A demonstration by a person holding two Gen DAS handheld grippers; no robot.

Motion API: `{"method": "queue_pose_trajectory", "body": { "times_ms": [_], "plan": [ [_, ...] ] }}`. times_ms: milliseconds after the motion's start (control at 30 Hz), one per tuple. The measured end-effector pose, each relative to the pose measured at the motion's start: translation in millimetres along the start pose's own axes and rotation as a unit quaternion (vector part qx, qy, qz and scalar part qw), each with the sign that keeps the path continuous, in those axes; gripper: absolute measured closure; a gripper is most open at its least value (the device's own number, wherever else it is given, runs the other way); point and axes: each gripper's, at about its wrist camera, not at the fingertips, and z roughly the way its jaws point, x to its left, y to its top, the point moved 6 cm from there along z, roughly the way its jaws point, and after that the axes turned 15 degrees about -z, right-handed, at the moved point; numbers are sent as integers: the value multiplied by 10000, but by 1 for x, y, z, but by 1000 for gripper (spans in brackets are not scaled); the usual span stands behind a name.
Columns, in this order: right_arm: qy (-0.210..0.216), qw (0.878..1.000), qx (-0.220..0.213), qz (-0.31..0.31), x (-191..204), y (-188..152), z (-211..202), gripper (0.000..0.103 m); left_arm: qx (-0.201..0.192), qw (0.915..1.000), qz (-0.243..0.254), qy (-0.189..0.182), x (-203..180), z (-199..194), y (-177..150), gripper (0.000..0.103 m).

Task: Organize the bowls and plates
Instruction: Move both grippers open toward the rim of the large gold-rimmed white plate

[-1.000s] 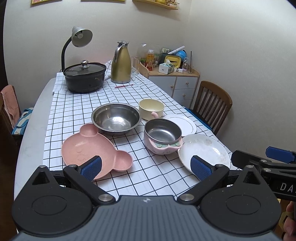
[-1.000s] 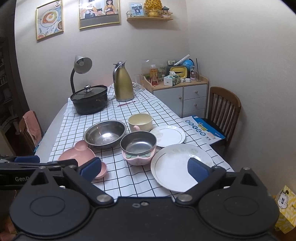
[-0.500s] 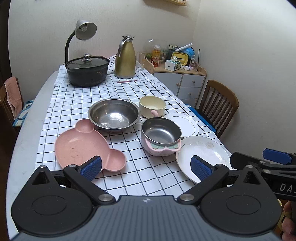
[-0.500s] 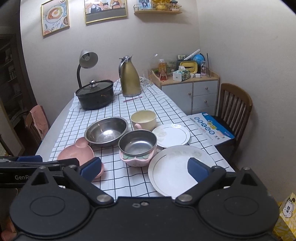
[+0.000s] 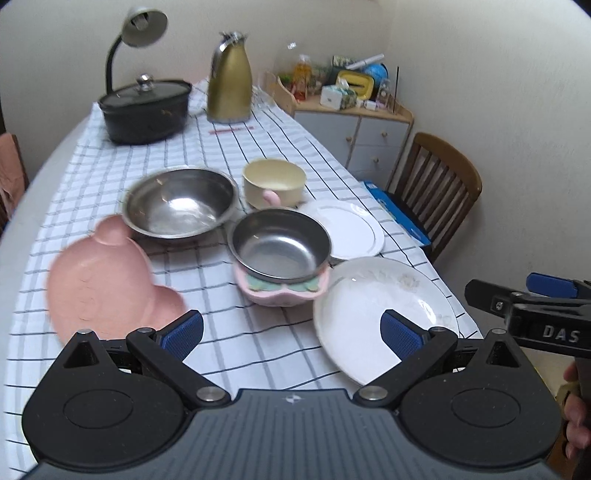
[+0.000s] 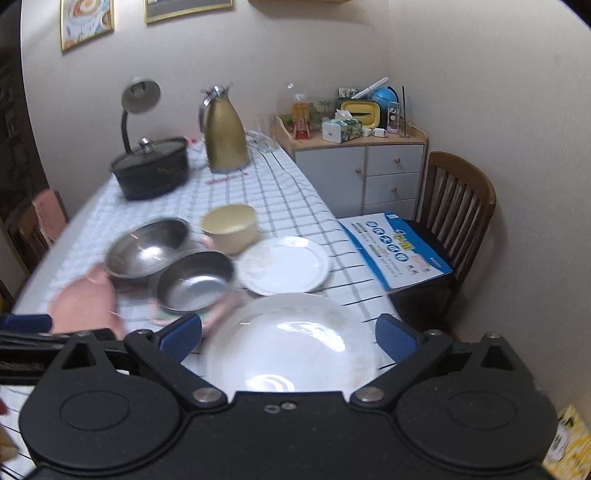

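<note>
On the checked tablecloth lie a pink bear-shaped plate (image 5: pixel 103 280), a large steel bowl (image 5: pixel 179 201), a steel bowl in a pink holder (image 5: pixel 280 251), a cream mug-bowl (image 5: pixel 275 181), a small white plate (image 5: pixel 347 229) and a large white plate (image 5: pixel 380 314). My left gripper (image 5: pixel 291 330) hovers open over the near table edge, between the pink plate and the large white plate. My right gripper (image 6: pixel 288 332) is open just above the large white plate (image 6: pixel 291 343), with nothing between its fingers. The right gripper's fingers (image 5: pixel 550 286) show at the right in the left wrist view.
At the far end stand a black lidded pot (image 5: pixel 146 110), a gold thermos jug (image 5: pixel 229 92) and a desk lamp (image 5: pixel 136 33). A wooden chair (image 5: pixel 439 188) holding a blue booklet (image 6: pixel 395 251) sits to the right, beside a cluttered cabinet (image 5: pixel 354 125).
Both grippers have moved forward and lower toward the dishes. The large white plate now fills the space between the right gripper's fingers. The dishes have not moved.
</note>
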Motion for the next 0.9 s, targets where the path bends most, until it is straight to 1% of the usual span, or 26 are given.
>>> {"method": "queue_pose_trajectory", "body": {
  "times_ms": [200,300,367,400,467,533,633,700,767,800,833,867,900],
  "plan": [
    [218,9979,439,-433,-32,-19,52,5,353,9990,-132,253,-10,51,-16,1],
    [368,9951,674,-631,-46,-28,80,8,495,9978,-255,350,-11,70,-22,1],
    [512,9923,867,-714,-55,-34,99,13,638,9964,-398,386,-10,83,-25,1],
    [619,9908,946,-743,-59,-37,107,14,701,9954,-467,462,-9,89,-27,1],
    [764,9878,1085,-817,-64,-41,121,19,826,9935,-597,500,-7,99,-31,2],
    [870,9852,1155,-918,-66,-43,132,20,951,9915,-691,560,-7,106,-34,13],
    [1136,9814,1254,-908,-69,-44,144,26,1034,9897,-773,625,-9,117,-35,24],
    [1319,9783,1396,-783,-73,-46,151,34,1062,9890,-890,521,-9,120,-36,25],
    [1492,9752,1500,-646,-76,-47,157,45,1133,9878,-975,448,-9,123,-37,33],
    [1541,9742,1540,-589,-79,-48,159,48,1198,9870,-978,450,-10,125,-38,39],
    [1544,9737,1582,-551,-81,-49,162,54,1256,9862,-966,479,-11,128,-39,41],
    [1566,9729,1618,-515,-84,-49,164,57,1289,9857,-960,505,-11,130,-40,43],
    [1602,9723,1635,-479,-85,-50,165,59,1317,9852,-978,488,-12,131,-40,48]
  ]
}}
